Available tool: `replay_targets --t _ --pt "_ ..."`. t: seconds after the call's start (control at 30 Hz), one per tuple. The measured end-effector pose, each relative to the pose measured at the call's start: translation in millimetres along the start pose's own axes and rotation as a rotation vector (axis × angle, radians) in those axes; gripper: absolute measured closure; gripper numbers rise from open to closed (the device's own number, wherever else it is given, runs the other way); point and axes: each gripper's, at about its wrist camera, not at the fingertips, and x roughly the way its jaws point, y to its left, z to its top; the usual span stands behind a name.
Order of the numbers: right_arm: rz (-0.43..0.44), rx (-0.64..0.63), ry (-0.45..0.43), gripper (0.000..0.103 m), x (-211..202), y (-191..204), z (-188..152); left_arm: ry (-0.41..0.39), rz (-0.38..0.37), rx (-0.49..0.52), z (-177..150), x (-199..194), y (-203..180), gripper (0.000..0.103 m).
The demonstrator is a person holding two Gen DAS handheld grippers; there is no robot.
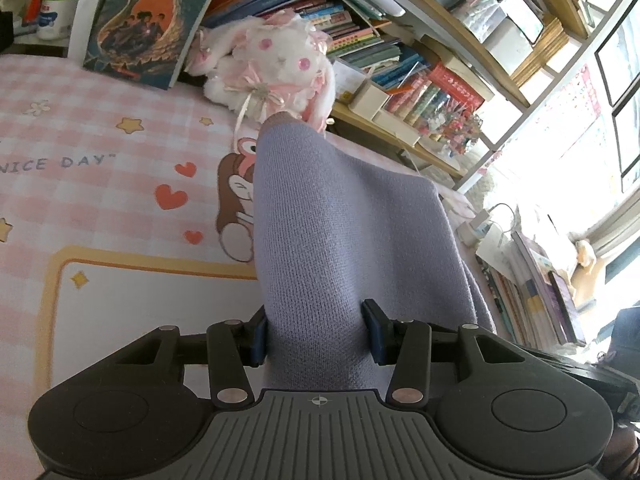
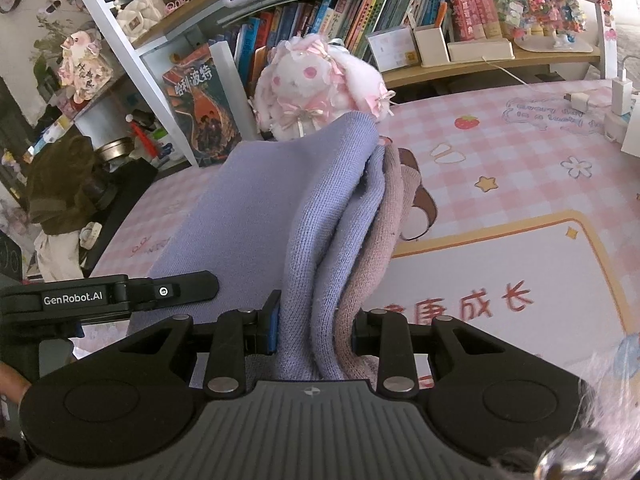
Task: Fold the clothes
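A lavender knit garment [image 1: 340, 232] is held up off the pink checked desk mat [image 1: 100, 168]. My left gripper [image 1: 318, 338] is shut on its near edge, the cloth bunched between both pads. In the right wrist view the same garment [image 2: 280, 200] hangs in folded layers with a pinkish-mauve layer [image 2: 380, 240] on its right side. My right gripper [image 2: 314, 330] is shut on these layers. The left gripper's black body [image 2: 112, 296] shows at the left of the right wrist view, close beside the right one.
A white and pink plush rabbit [image 1: 276, 64] sits at the back of the mat, right behind the garment, also in the right wrist view [image 2: 320, 84]. A book [image 1: 152, 20] leans against the shelves [image 2: 400, 20] of books. Chargers [image 2: 620, 96] lie at the far right.
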Motion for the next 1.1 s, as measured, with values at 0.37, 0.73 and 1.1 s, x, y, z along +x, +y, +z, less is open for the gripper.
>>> replay_targets --t 0.37,0.73,1.1 --pt "-0.048 -0.002 -0.024 0.075 16 71 -14 0.02 -0.042 0.025 14 -34 57 0.058" --pt "-0.052 0.001 -0.015 0.075 43 124 -28 0.026 -0.039 0.012 18 -60 111 0.058" --pt "-0.02 -0.074 0.003 0.075 86 150 -9 -0.008 -0.031 -0.038 47 -48 153 0.058"
